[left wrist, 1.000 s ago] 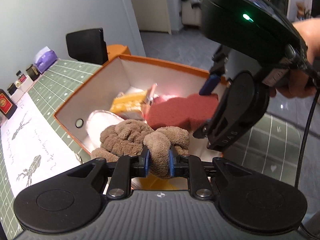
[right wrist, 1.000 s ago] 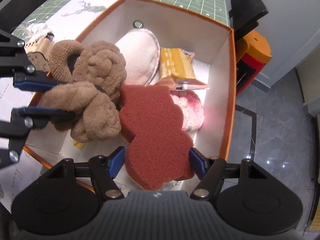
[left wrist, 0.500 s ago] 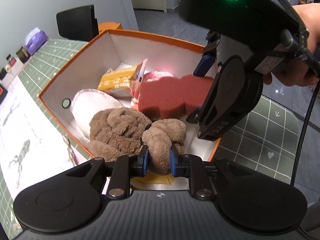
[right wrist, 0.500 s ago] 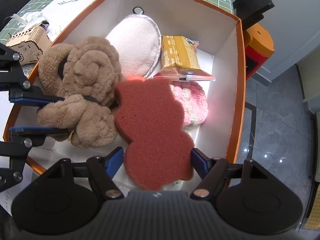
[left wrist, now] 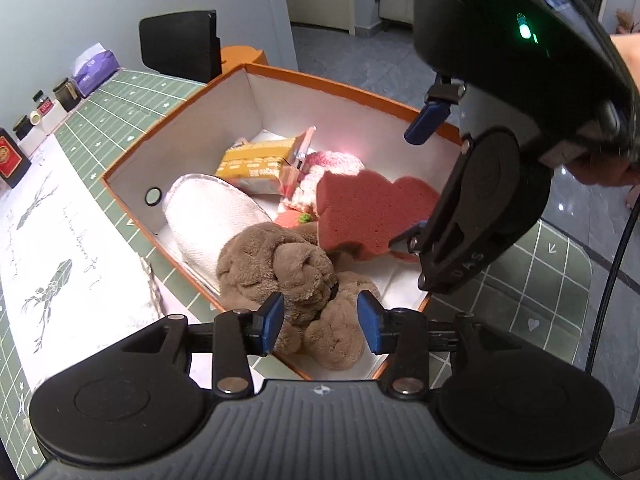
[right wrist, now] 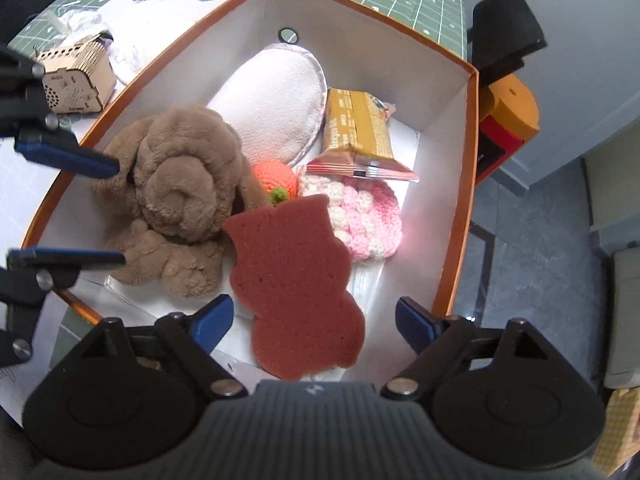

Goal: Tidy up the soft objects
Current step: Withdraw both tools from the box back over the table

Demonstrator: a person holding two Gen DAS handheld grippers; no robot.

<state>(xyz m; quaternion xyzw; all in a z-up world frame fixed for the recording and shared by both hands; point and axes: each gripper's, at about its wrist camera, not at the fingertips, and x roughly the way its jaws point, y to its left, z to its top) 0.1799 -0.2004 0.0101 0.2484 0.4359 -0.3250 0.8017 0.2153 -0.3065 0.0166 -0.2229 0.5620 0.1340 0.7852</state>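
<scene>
An orange box (left wrist: 344, 88) (right wrist: 360, 4) with white walls holds the soft things. A brown plush toy (left wrist: 276, 264) (right wrist: 180, 184) lies at its near-left corner. My left gripper (left wrist: 320, 320) (right wrist: 119, 213) straddles the plush, jaws opening, pads off it. A dark red sponge (left wrist: 372, 212) (right wrist: 296, 280) lies flat beside the plush. Around it my right gripper (right wrist: 316, 320) (left wrist: 416, 180) is opening wide, with gaps on both sides. Also in the box are a white round cushion (right wrist: 280, 100), a yellow snack packet (right wrist: 356, 124), a pink crochet piece (right wrist: 368, 216) and an orange crochet ball (right wrist: 278, 176).
The box stands on a green gridded mat (left wrist: 132, 104) beside a white printed cloth (left wrist: 52, 248). A small wooden house (right wrist: 74, 80) sits left of the box. Jars and a purple tissue pack (left wrist: 96, 66) line the wall. A black chair (left wrist: 180, 44) and tiled floor lie beyond.
Both grippers have opened. The left let go of the brown plush, which settled into the box. The right released the red sponge, now lying flat; the orange ball shows.
</scene>
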